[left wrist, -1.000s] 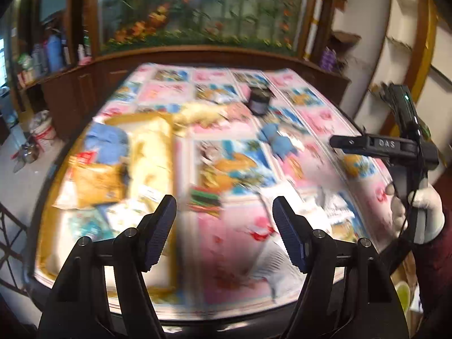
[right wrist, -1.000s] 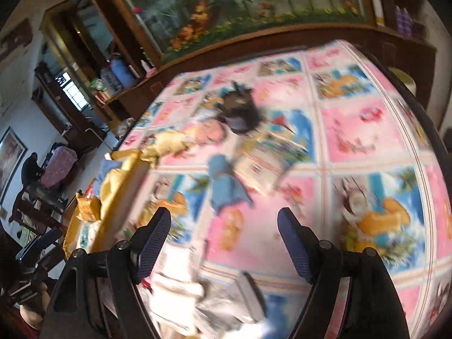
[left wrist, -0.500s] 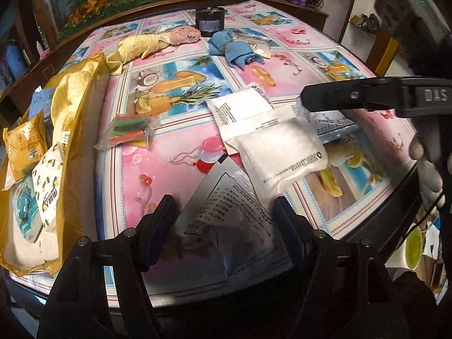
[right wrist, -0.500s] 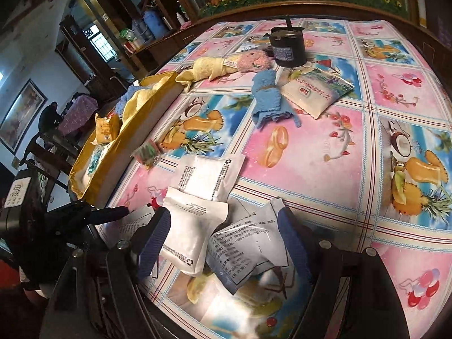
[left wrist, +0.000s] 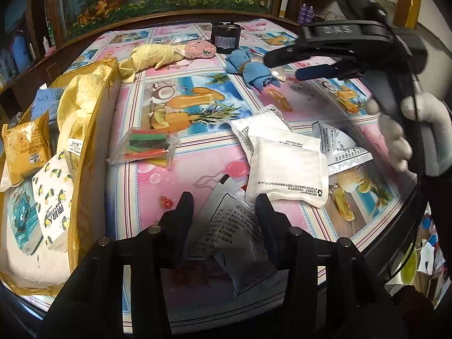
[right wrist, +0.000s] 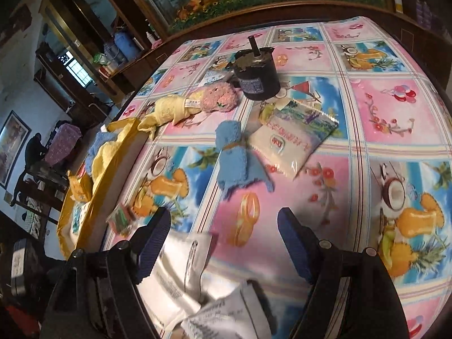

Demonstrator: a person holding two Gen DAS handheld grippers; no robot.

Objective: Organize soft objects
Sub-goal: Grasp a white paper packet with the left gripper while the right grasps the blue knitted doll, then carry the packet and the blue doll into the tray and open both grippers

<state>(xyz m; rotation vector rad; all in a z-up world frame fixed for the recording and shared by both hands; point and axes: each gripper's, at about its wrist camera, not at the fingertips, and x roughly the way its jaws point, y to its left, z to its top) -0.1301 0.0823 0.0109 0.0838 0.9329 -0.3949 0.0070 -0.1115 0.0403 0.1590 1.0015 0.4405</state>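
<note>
At the near edge of the table (left wrist: 135, 214), our left gripper (left wrist: 224, 206) is closing around a printed sachet (left wrist: 228, 234). Our right gripper (right wrist: 224, 226) hangs wide and empty. Next we must carry the sachet left into the gold bag (left wrist: 93, 130).

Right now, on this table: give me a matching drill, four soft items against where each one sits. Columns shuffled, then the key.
Items
1. blue towel roll
2. lemon-print tissue pack
3. printed silver pouch
4. pink and yellow towel roll

Places
A. between the left gripper fingers, whose jaws are closing
B. inside the yellow bag at the table's left
C. beside the snack packet, mid table
D. far end, next to the black canister

Pairs: 1-C, 2-B, 3-A, 4-D
</note>
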